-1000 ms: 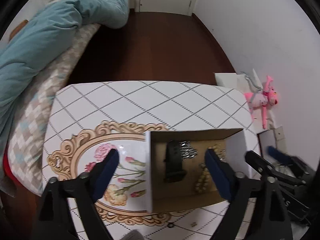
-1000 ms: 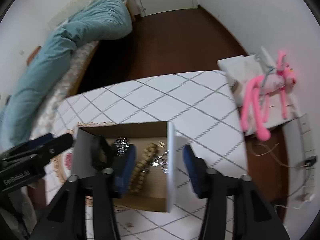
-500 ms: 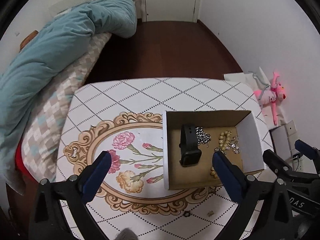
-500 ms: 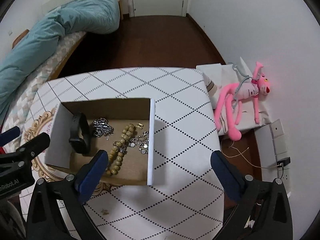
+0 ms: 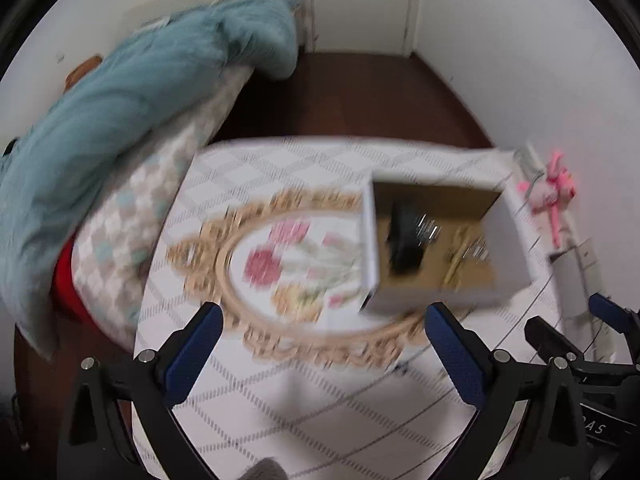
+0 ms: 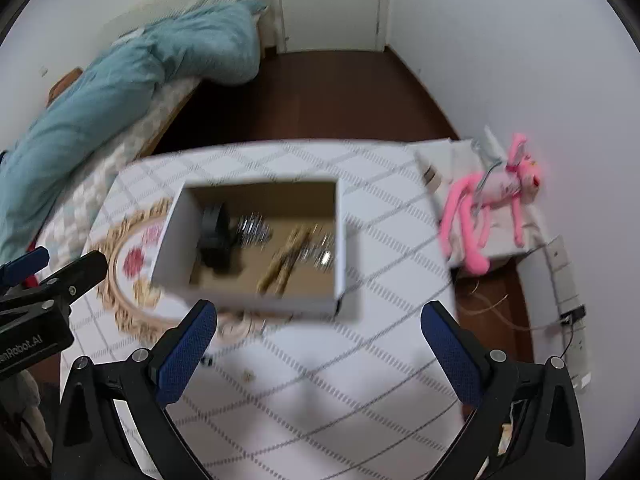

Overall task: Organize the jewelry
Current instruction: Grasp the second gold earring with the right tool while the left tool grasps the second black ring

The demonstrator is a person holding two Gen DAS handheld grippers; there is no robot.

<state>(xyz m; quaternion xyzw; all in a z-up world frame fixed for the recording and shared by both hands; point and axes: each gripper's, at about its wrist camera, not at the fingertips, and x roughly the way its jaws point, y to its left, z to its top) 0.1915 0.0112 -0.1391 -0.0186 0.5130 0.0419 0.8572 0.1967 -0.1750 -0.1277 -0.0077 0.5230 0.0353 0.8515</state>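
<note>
A white cardboard box (image 5: 508, 236) (image 6: 172, 236) with a brown floor stands on the white patterned table (image 5: 304, 408) (image 6: 380, 360). Inside lie a black watch (image 5: 404, 240) (image 6: 216, 240), a silver chain (image 5: 428, 230) (image 6: 254, 228), a gold bead bracelet (image 5: 456, 256) (image 6: 284, 260) and small silver pieces (image 6: 324, 254). Both views are blurred. My left gripper (image 5: 320, 356) is open and empty, above the table, short of the box. My right gripper (image 6: 320, 356) is open and empty, also back from the box. Two tiny items (image 6: 249, 376) lie on the table in front of the box.
A bed with a teal duvet (image 5: 132, 92) (image 6: 132, 76) stands left of the table. A pink plush toy (image 6: 492, 200) (image 5: 554, 196) lies on a low white stand at the right, by the wall with cables and a socket (image 6: 568, 316). Dark wood floor lies beyond.
Both grippers have pulled back and up from the box, so it looks smaller and farther. The right gripper, earlier astride the box's right wall, opened wide half a second ago and stays open.
</note>
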